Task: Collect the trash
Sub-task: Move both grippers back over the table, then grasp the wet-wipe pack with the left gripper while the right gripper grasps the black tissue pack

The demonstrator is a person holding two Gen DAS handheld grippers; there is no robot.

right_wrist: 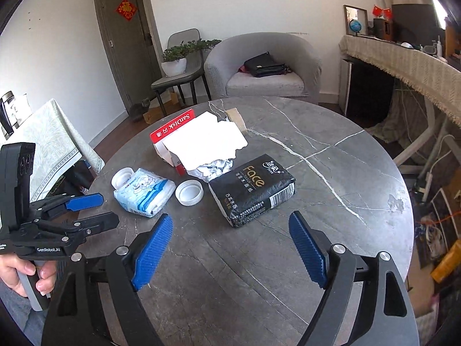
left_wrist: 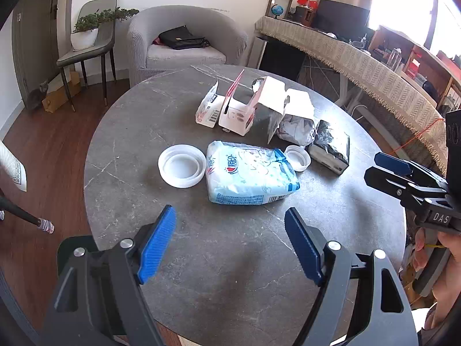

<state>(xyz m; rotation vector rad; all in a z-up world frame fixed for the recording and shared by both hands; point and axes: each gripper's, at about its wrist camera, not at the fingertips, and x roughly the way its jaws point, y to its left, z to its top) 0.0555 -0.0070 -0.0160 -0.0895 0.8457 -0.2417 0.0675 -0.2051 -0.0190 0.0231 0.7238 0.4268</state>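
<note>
Trash lies on a round dark marble table (left_wrist: 138, 150). There is a light blue tissue pack (left_wrist: 250, 173) (right_wrist: 144, 191), a black tissue pack (left_wrist: 330, 147) (right_wrist: 253, 190) and a wide white lid (left_wrist: 182, 165) (right_wrist: 122, 177). A small white cap (left_wrist: 298, 158) (right_wrist: 189, 192), a torn red-and-white carton (left_wrist: 236, 109) (right_wrist: 173, 132) and crumpled paper (left_wrist: 296, 128) (right_wrist: 214, 168) lie there too. My left gripper (left_wrist: 230, 216) (right_wrist: 103, 209) hangs open over the near table edge, short of the blue pack. My right gripper (right_wrist: 230, 219) (left_wrist: 374, 165) is open in front of the black pack. Neither holds anything.
Behind the table stands a grey armchair (right_wrist: 262, 66) with a black bag on it. A chair with a potted plant (right_wrist: 174, 60) and a grey cat (right_wrist: 139, 111) are by the door. A long cloth-covered sideboard (right_wrist: 403, 60) runs along the right; another clothed table (right_wrist: 49, 138) is at left.
</note>
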